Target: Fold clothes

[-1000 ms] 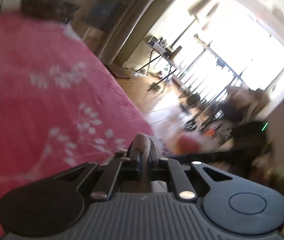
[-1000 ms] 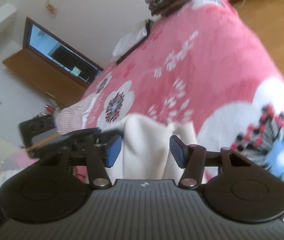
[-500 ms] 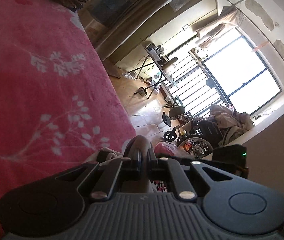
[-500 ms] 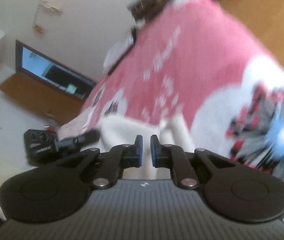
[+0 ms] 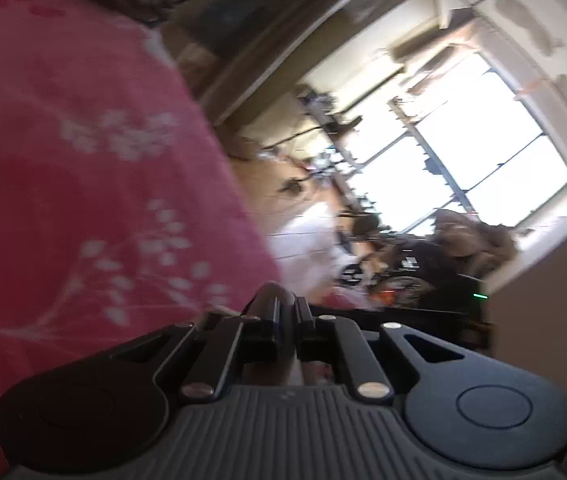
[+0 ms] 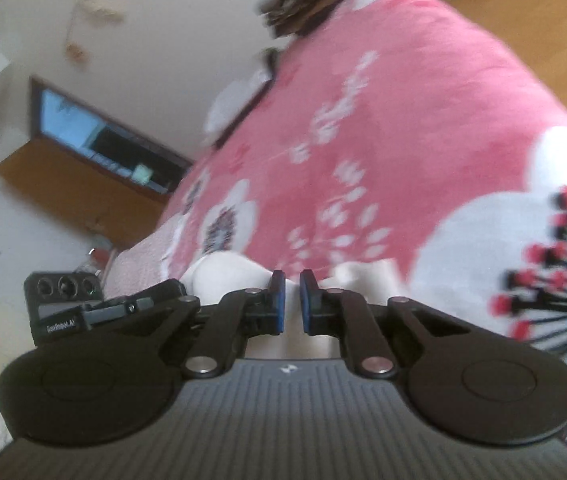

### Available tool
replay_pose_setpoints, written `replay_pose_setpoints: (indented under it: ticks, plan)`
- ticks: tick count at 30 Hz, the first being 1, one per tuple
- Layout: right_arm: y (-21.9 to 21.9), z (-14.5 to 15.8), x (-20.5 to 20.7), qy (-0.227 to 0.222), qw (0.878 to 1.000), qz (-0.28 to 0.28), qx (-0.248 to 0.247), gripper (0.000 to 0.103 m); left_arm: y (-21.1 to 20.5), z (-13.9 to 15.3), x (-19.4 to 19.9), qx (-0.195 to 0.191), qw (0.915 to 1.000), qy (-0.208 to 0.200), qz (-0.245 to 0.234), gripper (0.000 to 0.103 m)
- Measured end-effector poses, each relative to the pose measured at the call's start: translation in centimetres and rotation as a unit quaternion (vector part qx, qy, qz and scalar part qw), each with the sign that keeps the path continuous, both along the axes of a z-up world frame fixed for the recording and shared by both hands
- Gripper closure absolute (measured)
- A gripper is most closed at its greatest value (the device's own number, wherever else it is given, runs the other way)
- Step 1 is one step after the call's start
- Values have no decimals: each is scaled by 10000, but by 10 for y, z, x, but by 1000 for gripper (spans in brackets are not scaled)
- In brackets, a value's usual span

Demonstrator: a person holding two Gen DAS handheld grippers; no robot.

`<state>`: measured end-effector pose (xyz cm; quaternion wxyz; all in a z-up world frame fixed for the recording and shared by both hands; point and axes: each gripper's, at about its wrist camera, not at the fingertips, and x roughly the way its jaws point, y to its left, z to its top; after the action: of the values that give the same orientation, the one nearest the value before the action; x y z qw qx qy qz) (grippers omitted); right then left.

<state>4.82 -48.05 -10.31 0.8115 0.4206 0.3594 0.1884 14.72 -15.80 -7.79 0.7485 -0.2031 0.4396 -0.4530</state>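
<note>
A white garment lies bunched on the pink flowered blanket close in front of my right gripper. Its blue pads stand nearly together, pinching a pale strip of that cloth. In the left wrist view my left gripper is shut, and a rounded pale fold of cloth pokes up between its fingers. The same blanket fills the left of that view. Most of the garment is hidden under both grippers' bodies.
A dark stack of folded things sits at the bed's far end. A wooden cabinet with a screen stands left, beside a black camera unit. Wood floor runs past the bed's edge. A wheelchair stands under a bright window.
The right gripper's jaws went from wide apart to closed on the white cloth. The left gripper stayed shut on its fold. Both views rolled a little.
</note>
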Motion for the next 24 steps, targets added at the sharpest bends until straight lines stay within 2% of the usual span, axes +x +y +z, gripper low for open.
replay_pose_setpoints:
  ticks: [2,4,6,8,10,12,14,15,17,24]
  plan:
    - [-3,2,-9,-25,10000,-10,-60,94,-3,-8,6,129,9998,114,60,95]
    - [-5,6,-19,-86,9998,46,-144,93,-4,-13,9,58,9997,229,70,95]
    - [-6,10,-29,-148,9996,103,-229,85,-3,-11,8,-59,9998,211,14,95]
    - [6,19,-34,-377,9965,308,-684,65,-1,-7,7,-173,9997,197,-34,95]
    - [26,31,-35,-788,9862,637,-1310,52,1,-3,5,-262,9995,187,-65,95]
    - [48,41,-34,-1224,9670,967,-2013,42,3,1,2,-332,9993,171,-93,95]
    - [63,42,-27,-1442,9516,1259,-2404,31,3,4,1,-370,9991,152,-115,95]
    - [68,40,-23,-1467,9470,1375,-2506,31,3,5,1,-379,9991,142,-124,95]
    - [69,36,-15,-1454,9469,1489,-2449,27,3,7,0,-398,9990,122,-143,95]
    - [71,28,7,-1328,9568,1800,-1856,26,2,14,-2,-573,9979,32,-298,96]
